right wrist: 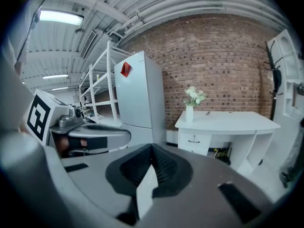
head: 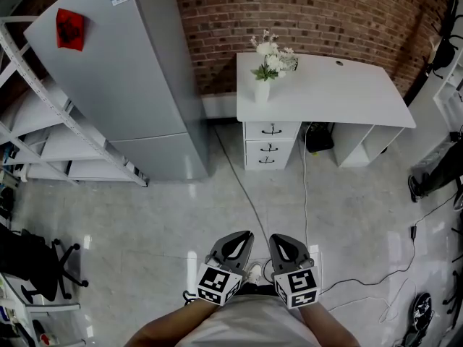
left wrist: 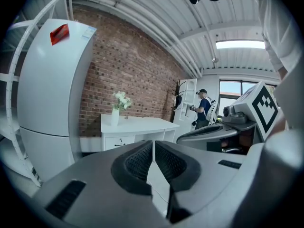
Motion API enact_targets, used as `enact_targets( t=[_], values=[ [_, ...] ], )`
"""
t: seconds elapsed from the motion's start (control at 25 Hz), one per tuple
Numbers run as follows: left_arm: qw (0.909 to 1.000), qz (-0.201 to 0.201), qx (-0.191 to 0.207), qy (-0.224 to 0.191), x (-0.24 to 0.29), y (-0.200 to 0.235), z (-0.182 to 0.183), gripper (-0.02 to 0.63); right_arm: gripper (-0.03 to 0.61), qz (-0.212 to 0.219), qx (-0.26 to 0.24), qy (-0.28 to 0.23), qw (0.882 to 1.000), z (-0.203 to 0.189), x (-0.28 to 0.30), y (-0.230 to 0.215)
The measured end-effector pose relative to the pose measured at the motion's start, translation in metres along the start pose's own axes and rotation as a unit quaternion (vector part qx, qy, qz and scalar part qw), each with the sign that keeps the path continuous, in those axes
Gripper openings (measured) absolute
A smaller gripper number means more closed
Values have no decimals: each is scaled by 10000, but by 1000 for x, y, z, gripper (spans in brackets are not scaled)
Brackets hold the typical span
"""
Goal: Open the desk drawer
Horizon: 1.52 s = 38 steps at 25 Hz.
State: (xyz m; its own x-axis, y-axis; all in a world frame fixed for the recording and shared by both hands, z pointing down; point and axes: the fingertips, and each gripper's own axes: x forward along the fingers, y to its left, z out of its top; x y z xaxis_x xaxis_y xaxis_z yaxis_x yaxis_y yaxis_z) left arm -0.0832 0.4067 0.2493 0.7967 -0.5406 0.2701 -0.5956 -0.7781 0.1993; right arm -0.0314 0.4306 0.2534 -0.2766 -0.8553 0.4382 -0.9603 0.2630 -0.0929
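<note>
Drawers (head: 271,144) — three, white, dark-handled, all closed; left hand-held gripper (head: 248,235) and right hand-held gripper (head: 276,238) both clenched, empty.

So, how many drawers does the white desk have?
3, stacked in one column under the desk, at the end where the vase stands: top drawer, middle drawer, bottom drawer. None seems hidden.

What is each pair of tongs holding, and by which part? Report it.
Nothing. The left tongs and the right tongs are both shut and empty, well short of the desk drawers.
</note>
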Motion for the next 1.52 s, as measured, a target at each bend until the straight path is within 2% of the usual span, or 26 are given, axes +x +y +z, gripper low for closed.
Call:
enact_targets(
  t=[0.28, 0.72, 1.08, 1.52],
  values=[
    [9998, 177, 73, 7, 15, 2, 3, 21, 15, -25, 225, -62, 9997, -2, 4, -31],
    [9989, 460, 76, 46, 22, 8, 1, 21, 15, 383, 259, -21, 9989, -11, 15, -28],
    [9995, 299, 40, -30, 47, 6, 8, 21, 15, 330, 212, 88, 9992, -17, 13, -38],
    [9998, 151, -85, 52, 93, 34, 10, 21, 15, 54, 381, 292, 9988, -16, 44, -76]
  ],
)
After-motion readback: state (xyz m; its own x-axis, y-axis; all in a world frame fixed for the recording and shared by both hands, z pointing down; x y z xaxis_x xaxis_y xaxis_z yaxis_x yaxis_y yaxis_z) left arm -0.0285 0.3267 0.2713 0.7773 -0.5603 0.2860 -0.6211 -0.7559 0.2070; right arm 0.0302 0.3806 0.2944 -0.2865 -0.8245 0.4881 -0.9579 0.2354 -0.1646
